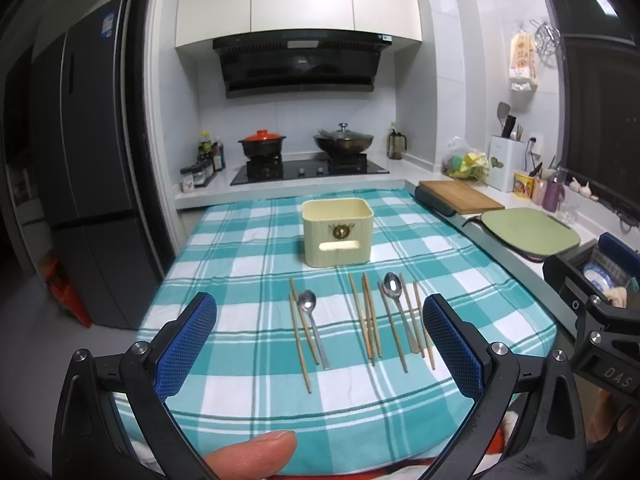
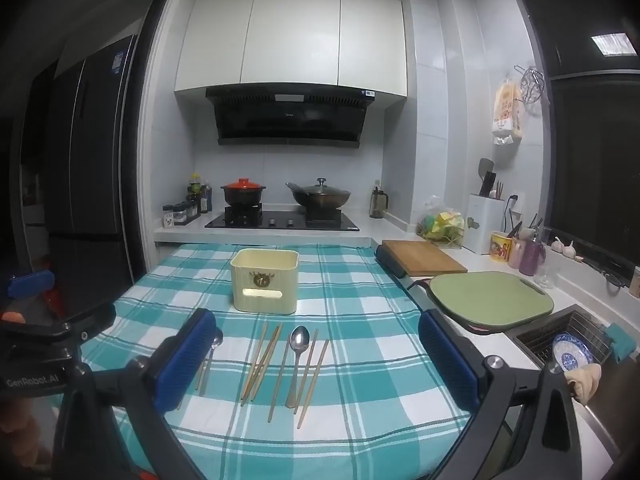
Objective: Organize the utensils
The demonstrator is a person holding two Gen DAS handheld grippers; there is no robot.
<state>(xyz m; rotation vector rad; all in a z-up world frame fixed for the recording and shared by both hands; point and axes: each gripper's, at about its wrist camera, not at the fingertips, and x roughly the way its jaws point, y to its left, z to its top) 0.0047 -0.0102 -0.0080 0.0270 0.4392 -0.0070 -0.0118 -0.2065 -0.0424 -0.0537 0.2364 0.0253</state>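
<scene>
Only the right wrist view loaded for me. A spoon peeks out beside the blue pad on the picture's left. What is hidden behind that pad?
Observer: That long-handled steel spoon lies flat beside two wooden chopsticks on the teal-and-white checked tablecloth, a group apart from the other utensils.
Operator: Is the left gripper holding anything?
Observer: No. The left gripper has its blue pads wide apart and grips nothing.
</scene>
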